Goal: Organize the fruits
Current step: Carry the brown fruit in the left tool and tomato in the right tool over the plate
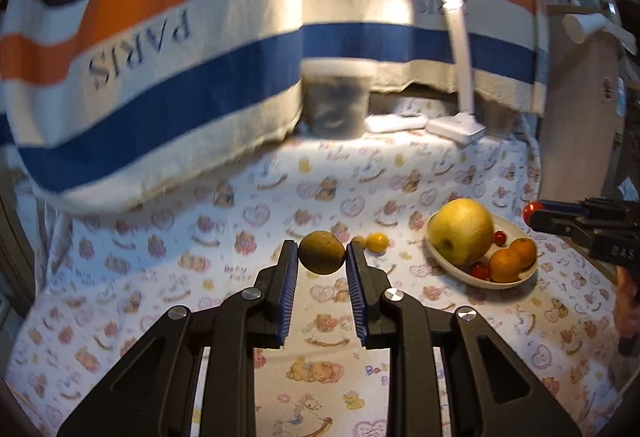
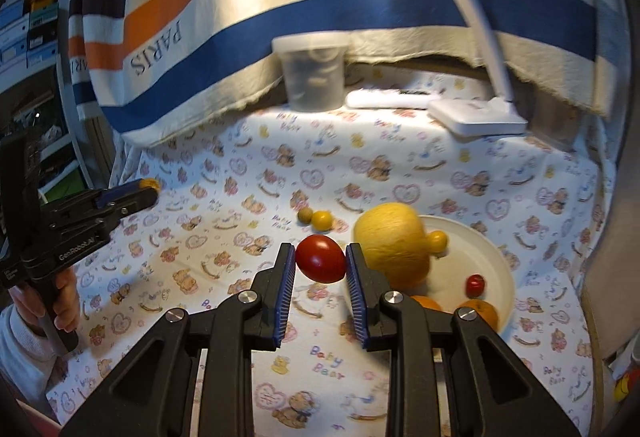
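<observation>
My left gripper [image 1: 322, 253] is shut on a small brown-green round fruit [image 1: 321, 251], held above the cloth left of the white bowl [image 1: 440, 257]. The bowl holds a big yellow fruit [image 1: 462, 231], two oranges [image 1: 506, 265] and small red tomatoes [image 1: 479, 270]. My right gripper [image 2: 321, 259] is shut on a red tomato [image 2: 320, 258], just left of the bowl's rim [image 2: 500, 257]. A small yellow fruit [image 2: 321, 220] and a small brown one [image 2: 305, 215] lie on the cloth beyond. The left gripper also shows in the right wrist view [image 2: 146, 191].
A printed baby-bear cloth [image 2: 240, 277] covers the table. At the back stand a clear plastic tub [image 2: 314, 73], a white remote [image 2: 388, 99] and a white desk lamp [image 2: 480, 117]. A striped "PARIS" blanket [image 1: 160, 57] hangs behind.
</observation>
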`<state>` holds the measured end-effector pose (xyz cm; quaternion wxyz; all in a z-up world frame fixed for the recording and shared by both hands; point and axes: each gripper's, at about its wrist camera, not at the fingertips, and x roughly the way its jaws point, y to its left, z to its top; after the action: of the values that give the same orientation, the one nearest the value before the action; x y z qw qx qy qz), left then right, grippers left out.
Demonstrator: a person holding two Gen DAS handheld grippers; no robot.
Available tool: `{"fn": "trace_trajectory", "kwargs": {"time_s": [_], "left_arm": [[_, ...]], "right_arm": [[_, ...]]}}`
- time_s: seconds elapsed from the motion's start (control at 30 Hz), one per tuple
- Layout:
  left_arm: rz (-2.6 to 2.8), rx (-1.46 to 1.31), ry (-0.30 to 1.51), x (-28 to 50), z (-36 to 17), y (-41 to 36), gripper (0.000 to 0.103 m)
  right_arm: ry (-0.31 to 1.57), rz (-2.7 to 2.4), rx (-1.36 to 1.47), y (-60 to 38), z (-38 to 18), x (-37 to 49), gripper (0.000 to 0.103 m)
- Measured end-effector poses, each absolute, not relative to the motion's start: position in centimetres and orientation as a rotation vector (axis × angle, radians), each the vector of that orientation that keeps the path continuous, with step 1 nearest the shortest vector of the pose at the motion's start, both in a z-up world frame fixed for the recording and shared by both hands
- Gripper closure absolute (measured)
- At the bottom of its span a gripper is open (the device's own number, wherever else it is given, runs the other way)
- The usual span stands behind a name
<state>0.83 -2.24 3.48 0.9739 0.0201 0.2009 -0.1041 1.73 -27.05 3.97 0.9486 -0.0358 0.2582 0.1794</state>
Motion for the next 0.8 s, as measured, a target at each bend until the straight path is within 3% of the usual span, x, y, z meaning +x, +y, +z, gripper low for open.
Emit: {"fn": "trace_trajectory", "kwargs": {"time_s": [0.4, 0.8], "left_arm": [[-0.454, 0.091, 0.465, 3.5, 7.9, -9.9, 0.08], [-0.614, 0.124, 0.796, 9.3, 0.5, -18.3, 0.079]], "right_arm": [[0.413, 0.234, 0.06, -33.8, 6.4, 1.7, 0.076], [0.473, 0.21, 0.112, -35.5, 3.3, 4.1, 0.076]]}}
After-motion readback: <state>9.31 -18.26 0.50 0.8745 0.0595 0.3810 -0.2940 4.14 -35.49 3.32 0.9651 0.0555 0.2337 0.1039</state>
